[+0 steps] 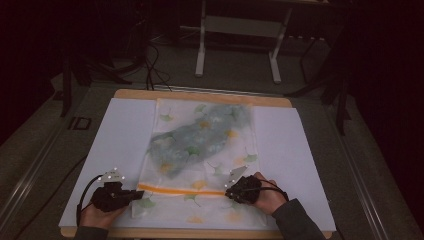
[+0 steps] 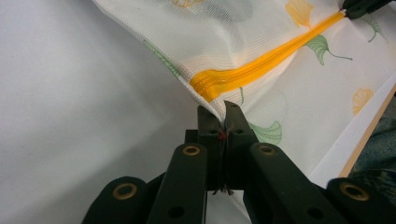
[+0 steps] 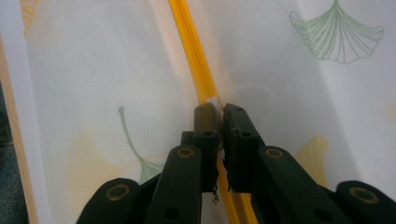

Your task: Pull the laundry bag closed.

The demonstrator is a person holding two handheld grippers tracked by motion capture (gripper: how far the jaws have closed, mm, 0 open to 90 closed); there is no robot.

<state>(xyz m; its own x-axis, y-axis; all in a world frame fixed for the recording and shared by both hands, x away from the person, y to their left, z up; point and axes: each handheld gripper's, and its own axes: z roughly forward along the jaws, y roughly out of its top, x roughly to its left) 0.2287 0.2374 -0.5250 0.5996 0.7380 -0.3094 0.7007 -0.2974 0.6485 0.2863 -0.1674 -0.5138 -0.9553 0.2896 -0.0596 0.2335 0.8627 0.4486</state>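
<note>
White mesh laundry bag w/ green and yellow ginkgo-leaf print lies flat on white sheet covering the wooden counter, centred, long axis running away from the person. Inside bag: a crumpled grey-blue cloth, visible through the mesh, occupying the middle and far part. Orange-yellow zipper runs across the bag near its near end.

Left gripper: jaws clenched, pinching the bag edge fabric at the zipper's left end; fabric is pulled up into a small peak at the grip.

Right gripper: jaws closed on a small white zipper pull tab on the zipper line, toward the bag's right side. In high view, both grippers sit at opposite ends of the zipper.
</note>
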